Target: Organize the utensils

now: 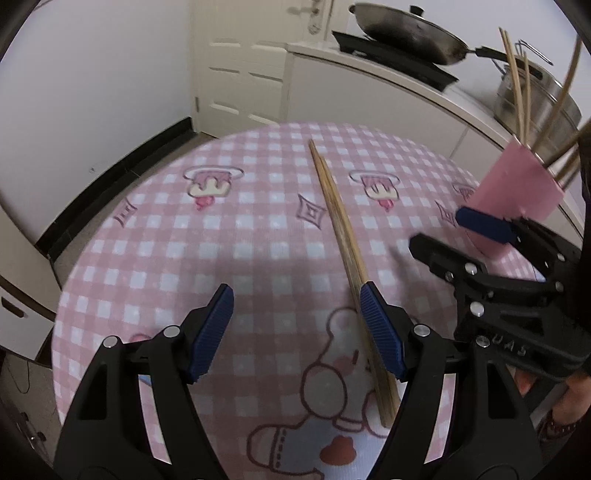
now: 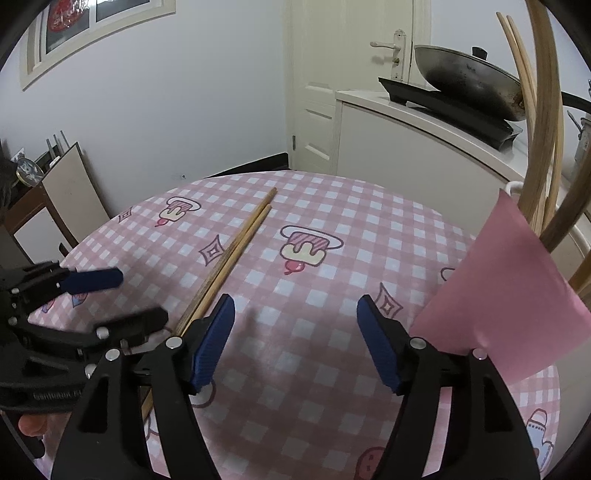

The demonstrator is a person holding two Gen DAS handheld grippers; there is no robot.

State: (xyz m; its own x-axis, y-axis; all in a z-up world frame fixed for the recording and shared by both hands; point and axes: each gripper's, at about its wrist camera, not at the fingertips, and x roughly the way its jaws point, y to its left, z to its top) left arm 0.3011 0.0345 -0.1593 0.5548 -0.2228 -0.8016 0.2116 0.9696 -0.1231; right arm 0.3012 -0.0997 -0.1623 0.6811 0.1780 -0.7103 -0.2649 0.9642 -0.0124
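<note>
A pair of wooden chopsticks (image 1: 338, 221) lies side by side on the pink checked tablecloth (image 1: 166, 240), running from the far middle toward me. My left gripper (image 1: 296, 291) hovers open above the cloth; its right finger (image 1: 376, 321) crosses over the pair's near end, without gripping it. A pink holder (image 1: 517, 195) with several chopsticks standing in it is at the right. My right gripper (image 2: 295, 302) is open with nothing between its fingers, just left of the pink holder (image 2: 509, 295). The pair of chopsticks (image 2: 236, 251) passes under its left finger. The right gripper (image 1: 443, 232) shows beside the holder.
The round table's far edge (image 1: 295, 125) curves close to a white counter (image 1: 388, 85) carrying a wok (image 1: 406, 33) on a black cooker and a steel pot (image 1: 535, 99). A white door (image 1: 240, 66) stands behind. A folded board (image 2: 70, 184) leans at the left wall.
</note>
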